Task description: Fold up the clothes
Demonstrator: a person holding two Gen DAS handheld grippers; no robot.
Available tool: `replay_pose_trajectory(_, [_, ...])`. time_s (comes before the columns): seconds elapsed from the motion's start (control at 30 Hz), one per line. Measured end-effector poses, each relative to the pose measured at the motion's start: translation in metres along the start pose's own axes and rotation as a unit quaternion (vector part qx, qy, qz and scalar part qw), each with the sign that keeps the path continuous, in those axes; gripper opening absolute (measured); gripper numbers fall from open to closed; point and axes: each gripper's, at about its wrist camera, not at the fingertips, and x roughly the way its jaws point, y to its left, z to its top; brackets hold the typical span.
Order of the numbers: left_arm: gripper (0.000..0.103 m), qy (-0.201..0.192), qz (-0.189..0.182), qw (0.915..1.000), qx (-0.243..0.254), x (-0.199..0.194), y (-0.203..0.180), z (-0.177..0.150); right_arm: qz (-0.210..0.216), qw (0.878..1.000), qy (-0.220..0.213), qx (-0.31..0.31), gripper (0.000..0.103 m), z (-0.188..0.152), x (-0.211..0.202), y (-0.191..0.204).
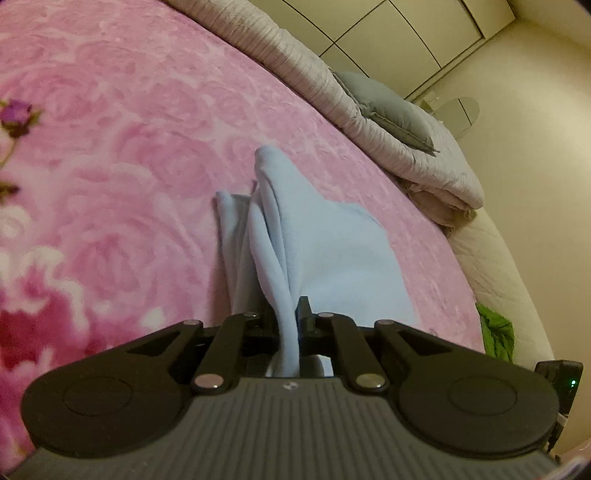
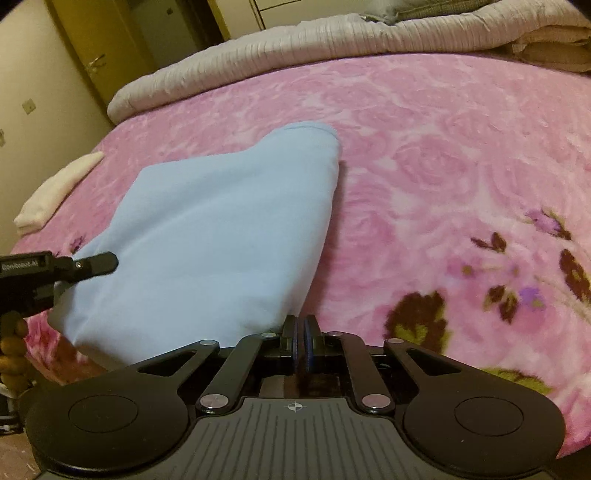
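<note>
A grey quilt (image 2: 258, 70) and cream towel (image 2: 51, 192) flank the pink blanket (image 2: 443, 166); the left gripper (image 1: 286, 317) clamps the blue garment (image 1: 332, 258), while the right gripper (image 2: 303, 332), fingers together, is partly hidden behind its hem.

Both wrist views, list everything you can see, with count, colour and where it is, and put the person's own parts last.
light blue garment: one, light blue, partly folded on the blanket, one edge lifted
blanket: one, pink with rose pattern, covering the bed
quilt: one, grey-beige, bunched along the far edge of the bed
pillow: one, grey, on top of the quilt
folded cloth: one, cream, near the bed's edge, beyond the blue garment
green cloth: one, bright green, off the bed's side
door: one, yellowish, behind the bed
wardrobe: one, cream panels, behind the quilt
left tool: one, black, shut on the garment's edge
right tool: one, black, shut, next to the garment's near corner
</note>
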Motion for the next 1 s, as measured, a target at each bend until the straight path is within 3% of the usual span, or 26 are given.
replay_pose_trajectory(0.17, [0.006,0.001,0.006,0.9999,0.011,-0.006,-0.004,0.0,-0.009,1.0,-0.016,0.011,0.009,-0.003,-0.016,-0.009])
replay_pose_trajectory(0.27, [0.01,0.003,0.015,0.9998,0.011,-0.004,-0.002,-0.001,0.015,0.999,-0.043,0.019,0.009,-0.004,-0.028,-0.012])
replay_pose_trajectory(0.33, [0.013,0.004,0.019,0.9998,-0.003,-0.005,-0.001,0.0,0.017,1.0,-0.021,0.011,0.009,-0.005,-0.022,-0.009])
replay_pose_trajectory(0.4, [0.019,-0.007,0.045,0.9989,0.005,-0.016,-0.007,0.001,0.014,1.0,-0.002,0.01,0.009,-0.008,-0.018,-0.008])
replay_pose_trajectory(0.5, [0.027,-0.056,0.125,0.9904,0.017,-0.046,-0.025,0.0,0.026,0.999,-0.028,0.033,0.009,-0.011,-0.032,-0.016])
replay_pose_trajectory(0.53, [0.026,-0.065,0.126,0.9896,0.023,-0.054,-0.032,-0.002,0.027,0.998,-0.042,0.035,0.009,-0.012,-0.039,-0.017])
replay_pose_trajectory(0.7, [0.026,-0.053,0.075,0.9919,0.088,-0.067,-0.075,-0.014,0.055,0.993,-0.1,0.03,0.009,-0.014,-0.063,-0.011])
replay_pose_trajectory(0.83, [0.024,0.001,0.105,0.9808,0.164,-0.034,-0.09,-0.034,0.075,0.992,-0.099,-0.024,0.009,-0.016,-0.059,0.017])
replay_pose_trajectory(0.93, [0.014,0.02,0.141,0.9755,0.168,-0.016,-0.075,-0.053,0.06,0.993,-0.083,-0.064,0.009,-0.027,-0.041,0.028])
replay_pose_trajectory(1.0, [0.012,0.012,0.138,0.976,0.167,-0.017,-0.072,-0.055,0.053,0.993,-0.071,-0.082,0.008,-0.034,-0.027,0.027])
